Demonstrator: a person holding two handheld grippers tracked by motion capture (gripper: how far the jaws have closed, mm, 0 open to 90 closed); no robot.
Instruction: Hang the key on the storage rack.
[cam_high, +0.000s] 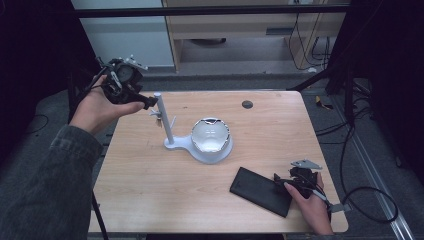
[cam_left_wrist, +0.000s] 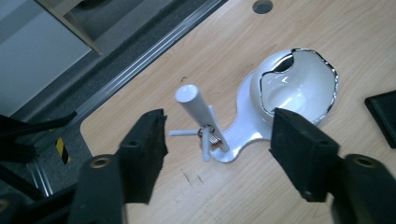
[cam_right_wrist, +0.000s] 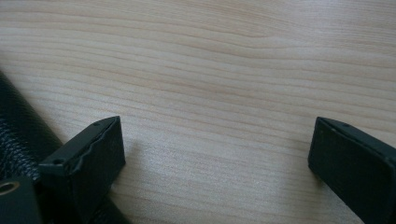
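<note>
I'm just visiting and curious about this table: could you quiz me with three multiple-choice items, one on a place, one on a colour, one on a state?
1. Where does the black case lie?
A near the right gripper
B inside the bowl
C on the floor

2. What colour is the stand?
A red
B white
C green

3. How are the left gripper's jaws?
A shut on the post
B open, holding nothing
C shut on the bowl

Answers: A, it lies on the table beside that gripper; B, post and base are white; B, jaws stand apart.

White stand (cam_high: 165, 120) before left gripper (cam_high: 142, 102)
</note>
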